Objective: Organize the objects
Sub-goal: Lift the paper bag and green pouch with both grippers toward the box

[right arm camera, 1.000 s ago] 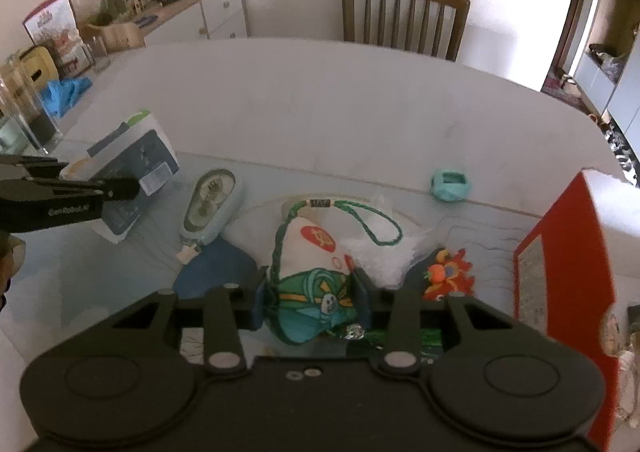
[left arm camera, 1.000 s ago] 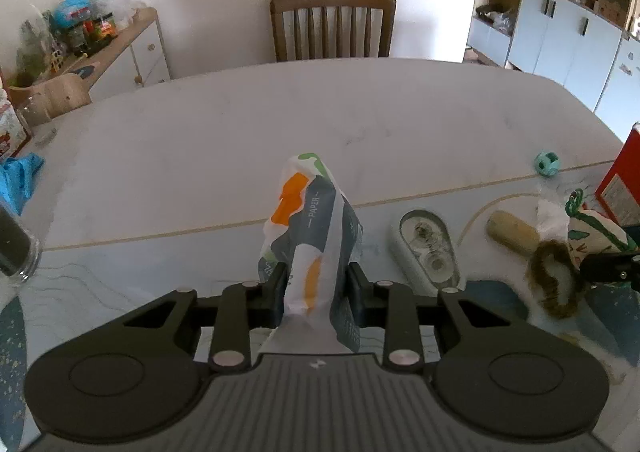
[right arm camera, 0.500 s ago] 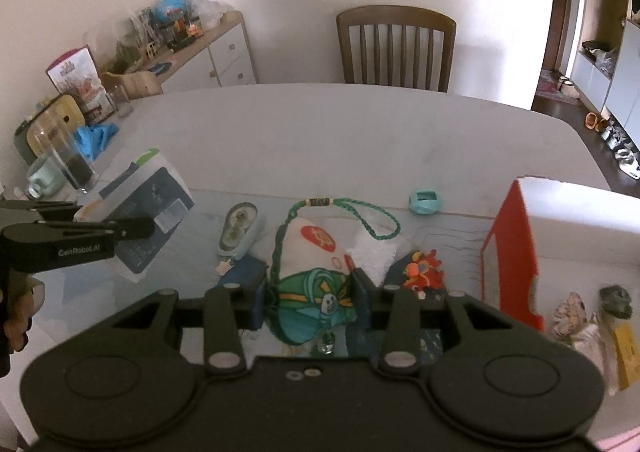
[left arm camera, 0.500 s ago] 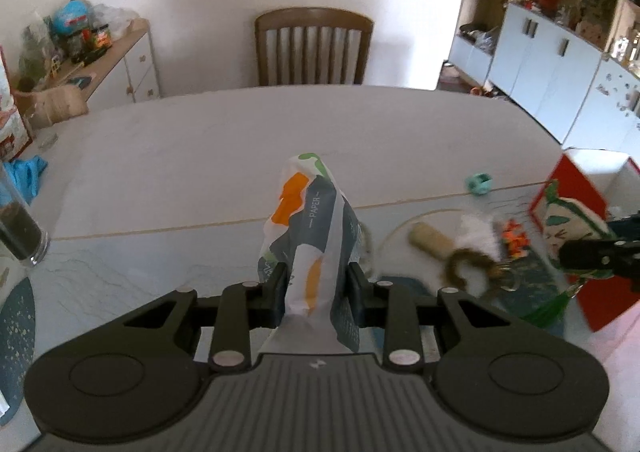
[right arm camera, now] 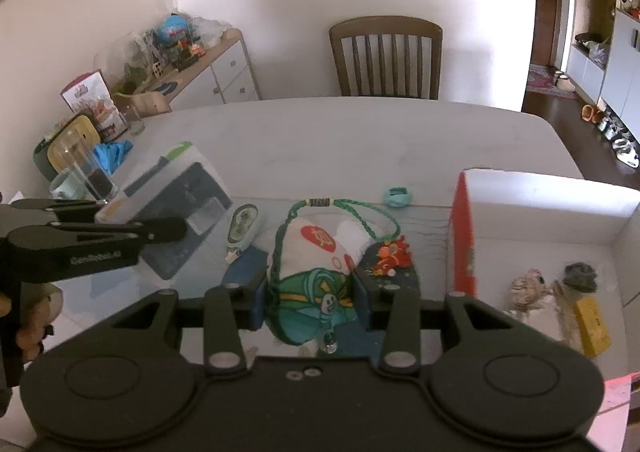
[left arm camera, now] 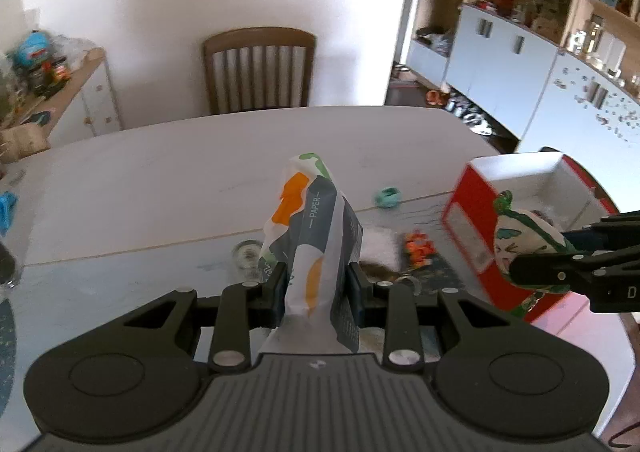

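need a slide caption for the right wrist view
Right tongs grip an embroidered pouch above the cluttered table, beside the open red box.

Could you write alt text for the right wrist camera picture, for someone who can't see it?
The right gripper holds a green-and-white embroidered pouch between its fingers, above a cluttered table. A red box with small items inside stands open at right; at left, the left gripper holds a paper packet.

light: bright daylight — wall glare | blur: slight motion smear | edges: fisheye-bent
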The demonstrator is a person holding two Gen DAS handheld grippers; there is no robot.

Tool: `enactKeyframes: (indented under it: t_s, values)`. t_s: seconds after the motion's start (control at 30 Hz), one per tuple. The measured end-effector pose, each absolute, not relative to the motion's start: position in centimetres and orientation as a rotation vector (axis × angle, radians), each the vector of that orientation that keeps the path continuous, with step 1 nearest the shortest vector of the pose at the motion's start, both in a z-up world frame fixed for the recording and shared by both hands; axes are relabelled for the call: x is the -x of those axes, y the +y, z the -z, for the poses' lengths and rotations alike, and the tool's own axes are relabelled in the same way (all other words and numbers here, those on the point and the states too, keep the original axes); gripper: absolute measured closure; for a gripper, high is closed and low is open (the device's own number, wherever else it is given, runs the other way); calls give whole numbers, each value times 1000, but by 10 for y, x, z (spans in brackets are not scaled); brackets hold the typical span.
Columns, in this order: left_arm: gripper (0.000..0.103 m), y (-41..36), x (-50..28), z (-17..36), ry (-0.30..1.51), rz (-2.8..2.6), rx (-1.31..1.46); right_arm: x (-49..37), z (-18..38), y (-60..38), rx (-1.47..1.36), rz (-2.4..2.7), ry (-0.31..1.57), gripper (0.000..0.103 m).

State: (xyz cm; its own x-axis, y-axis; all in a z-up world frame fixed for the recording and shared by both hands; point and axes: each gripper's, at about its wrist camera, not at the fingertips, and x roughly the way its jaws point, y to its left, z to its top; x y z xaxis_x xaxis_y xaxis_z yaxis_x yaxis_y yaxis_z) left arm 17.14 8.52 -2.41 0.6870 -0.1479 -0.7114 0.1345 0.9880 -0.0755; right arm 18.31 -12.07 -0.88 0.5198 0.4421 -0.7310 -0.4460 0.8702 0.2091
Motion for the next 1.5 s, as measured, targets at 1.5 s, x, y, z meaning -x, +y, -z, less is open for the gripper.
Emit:
enactKeyframes:
  t_s: [1.5]
  values:
    - [73,-205,-263,47,849,382,-191,-250,45,-369,-21,-302,865,62]
